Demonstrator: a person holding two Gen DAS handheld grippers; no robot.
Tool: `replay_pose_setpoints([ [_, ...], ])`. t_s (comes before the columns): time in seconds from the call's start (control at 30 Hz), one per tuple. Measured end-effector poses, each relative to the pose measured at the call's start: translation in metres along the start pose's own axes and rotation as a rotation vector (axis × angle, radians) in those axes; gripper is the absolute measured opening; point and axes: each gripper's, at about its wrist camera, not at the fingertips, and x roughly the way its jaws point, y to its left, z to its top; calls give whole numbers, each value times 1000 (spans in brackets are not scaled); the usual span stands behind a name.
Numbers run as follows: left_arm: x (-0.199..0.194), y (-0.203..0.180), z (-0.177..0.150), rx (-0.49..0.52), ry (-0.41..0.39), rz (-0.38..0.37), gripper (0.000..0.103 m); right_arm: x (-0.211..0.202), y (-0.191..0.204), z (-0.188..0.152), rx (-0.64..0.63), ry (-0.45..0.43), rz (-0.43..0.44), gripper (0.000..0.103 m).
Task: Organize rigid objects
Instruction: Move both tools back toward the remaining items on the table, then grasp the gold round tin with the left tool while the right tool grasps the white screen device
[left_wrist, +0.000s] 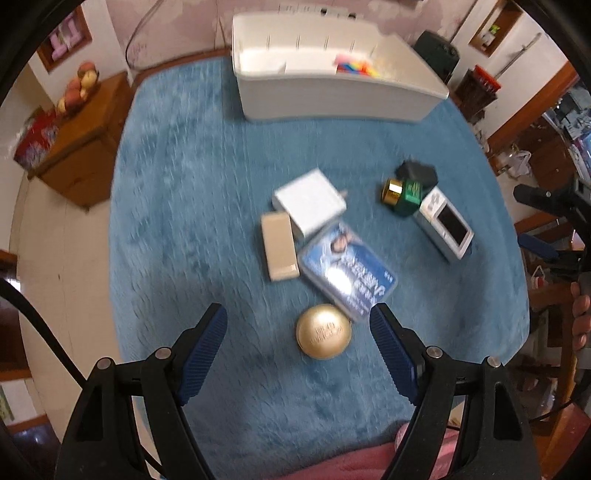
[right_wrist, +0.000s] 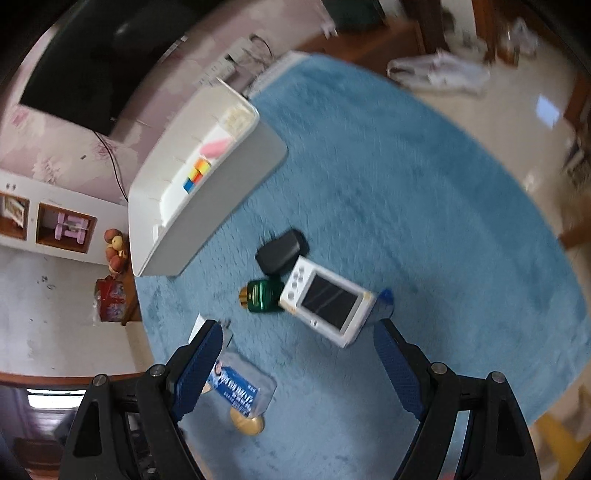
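A round blue rug (left_wrist: 177, 206) carries one white storage bin (left_wrist: 332, 96) at its far edge. Between the bin and the grippers lie seven loose items: one white box (left_wrist: 310, 206), one blue card case (left_wrist: 347, 269), one white camera (right_wrist: 328, 302), one tan box (left_wrist: 279, 247), one black pouch (right_wrist: 282, 251), one green jar (right_wrist: 264, 295) and one gold compact (left_wrist: 323, 332).

Only the left view shows the tan box; only the right shows a pink item (right_wrist: 218, 147) in the bin.

The left gripper (left_wrist: 299, 317) and right gripper (right_wrist: 299, 332) are both released, grasping nothing.
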Motion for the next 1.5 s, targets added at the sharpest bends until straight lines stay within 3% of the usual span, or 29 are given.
replay_pose_setpoints([
  [0.27,28,-11,-6,16,111,29,82,32,-19,9,194,159,84,85],
  [0.33,34,-12,-7,6,137,29,82,37,-19,13,218,173,90,89],
  [0.47,45,-11,-9,-25,191,22,82,44,-17,20,217,188,14,101],
  [0.93,82,-5,-22,-85,332,37,82,85,-26,34,313,265,-155,101],
  [1.5,118,-4,-19,-105,407,41,82,125,-11,42,333,284,-282,101],
])
